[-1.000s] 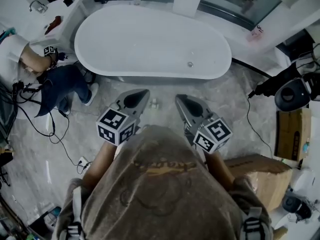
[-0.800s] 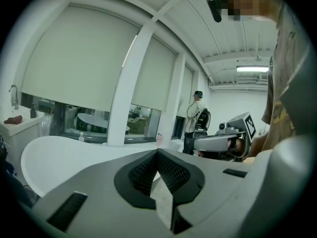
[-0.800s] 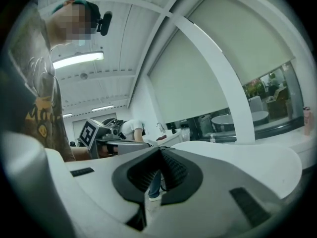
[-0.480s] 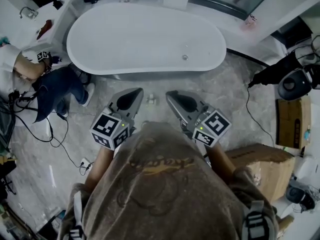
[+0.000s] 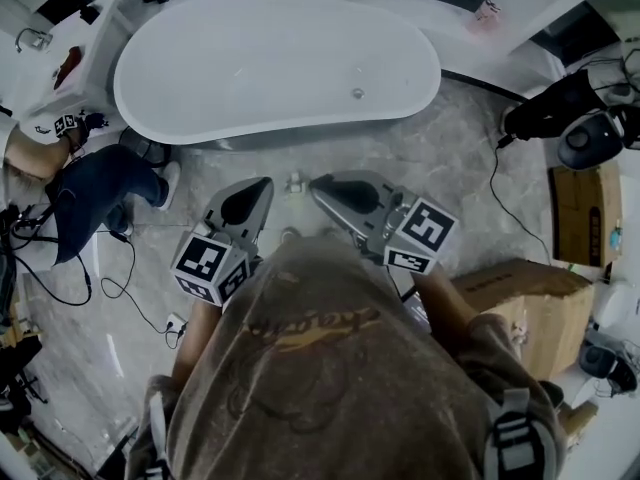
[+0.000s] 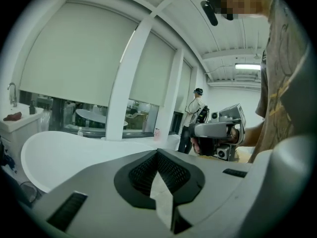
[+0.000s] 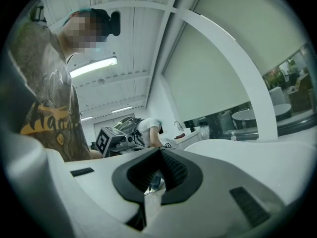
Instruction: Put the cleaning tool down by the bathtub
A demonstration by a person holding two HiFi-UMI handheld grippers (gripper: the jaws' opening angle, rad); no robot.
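The white oval bathtub stands across the top of the head view, and it also shows as a bathtub and a bathtub in the two gripper views. My left gripper and right gripper are held side by side over the marble floor just short of the tub. Both point towards it. Both are shut with nothing between the jaws, as the left gripper and right gripper views show. A small pale object lies on the floor between the two tips. I cannot tell what it is.
A person crouches at the tub's left end by a white counter. Cables trail over the floor at left. At right are a cardboard box and a dark machine with its cable.
The view has drifted, so the tub sits further left and higher in the picture. The right gripper has swung left, and its tip is closer to the left gripper's tip.
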